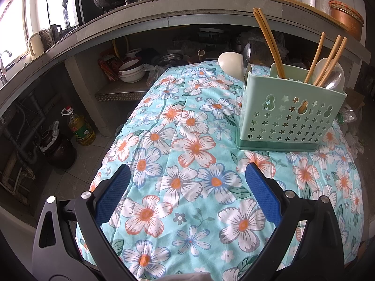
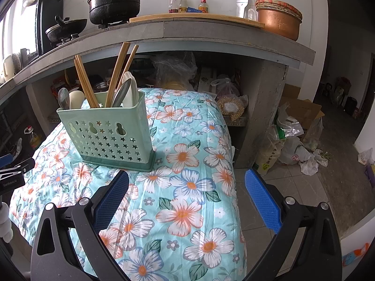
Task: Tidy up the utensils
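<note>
Both grippers, left gripper (image 1: 187, 175) and right gripper (image 2: 187, 180), hang released, empty, near the green utensil holder (image 1: 290, 114) full of chopsticks (image 1: 269, 39) and spoons (image 1: 230, 63).

Daylight enters from a blown-out window (image 1: 14, 23) at far left. The floral cloth (image 1: 187, 164) is bright and sharp; the shelves under the counter (image 2: 164, 32) stay dim. Fisheye bends edges, corners darken.

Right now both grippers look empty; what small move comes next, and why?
Probably ease both back and check: the left hand-held gripper and right hand-held gripper are open and empty, the chopsticks and spoons already stand in the green holder, and nothing loose shows on the floral cloth.
</note>
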